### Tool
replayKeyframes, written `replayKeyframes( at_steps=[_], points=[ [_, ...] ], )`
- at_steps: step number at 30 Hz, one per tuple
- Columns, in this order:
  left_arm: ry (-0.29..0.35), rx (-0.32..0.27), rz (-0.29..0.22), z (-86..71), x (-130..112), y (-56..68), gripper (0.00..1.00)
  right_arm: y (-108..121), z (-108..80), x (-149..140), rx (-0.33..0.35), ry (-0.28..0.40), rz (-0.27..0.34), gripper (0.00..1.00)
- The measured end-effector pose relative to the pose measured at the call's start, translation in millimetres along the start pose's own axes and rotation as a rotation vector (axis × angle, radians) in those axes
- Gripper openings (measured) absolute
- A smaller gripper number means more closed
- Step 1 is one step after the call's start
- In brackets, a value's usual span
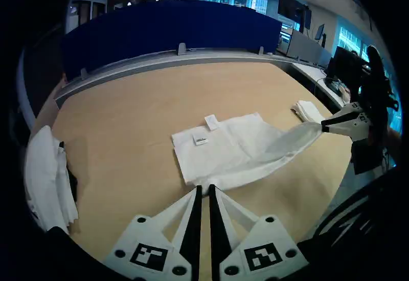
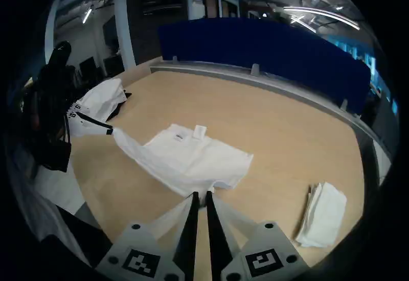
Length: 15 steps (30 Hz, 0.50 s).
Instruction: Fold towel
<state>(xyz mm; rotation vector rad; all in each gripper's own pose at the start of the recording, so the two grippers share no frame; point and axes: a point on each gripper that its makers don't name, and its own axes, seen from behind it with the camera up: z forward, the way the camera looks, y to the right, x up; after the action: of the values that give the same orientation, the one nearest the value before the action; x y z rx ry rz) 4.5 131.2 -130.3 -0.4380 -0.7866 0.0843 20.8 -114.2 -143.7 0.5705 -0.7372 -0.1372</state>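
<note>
A white towel (image 1: pixel 230 150) lies spread on the wooden table (image 1: pixel 128 127), with two small tags near its far edge. My left gripper (image 1: pixel 204 187) is shut on the towel's near edge. At the right, my right gripper (image 1: pixel 324 126) pinches another corner, lifted and stretched sideways. In the right gripper view the towel (image 2: pixel 194 160) lies ahead, and my right gripper (image 2: pixel 200 194) is shut on its near corner. Farther left, my left gripper (image 2: pixel 109 129) holds the raised, stretched corner.
A folded white towel (image 1: pixel 308 110) (image 2: pixel 323 213) rests near the table edge. A loose pile of white cloth (image 1: pixel 46 178) (image 2: pixel 102 99) sits at the other end. A blue partition (image 1: pixel 168 27) lines the table's far side, with desks and monitors behind.
</note>
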Motion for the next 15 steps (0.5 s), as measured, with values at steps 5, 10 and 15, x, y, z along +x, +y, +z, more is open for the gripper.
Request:
replayKeyframes(
  at_steps=[5, 10, 15],
  points=[
    [0.011, 0.009, -0.005, 12.3, 12, -4.6, 0.10, 10, 10.6, 6, -0.012, -0.013, -0.005, 0.11],
    [0.019, 0.016, -0.005, 29.4, 27, -11.2, 0.10, 25, 26.7, 14, -0.027, -0.028, -0.013, 0.11],
    [0.023, 0.025, -0.005, 49.9, 40, -20.0, 0.10, 43, 49.4, 21, -0.043, -0.044, -0.006, 0.11]
  ],
)
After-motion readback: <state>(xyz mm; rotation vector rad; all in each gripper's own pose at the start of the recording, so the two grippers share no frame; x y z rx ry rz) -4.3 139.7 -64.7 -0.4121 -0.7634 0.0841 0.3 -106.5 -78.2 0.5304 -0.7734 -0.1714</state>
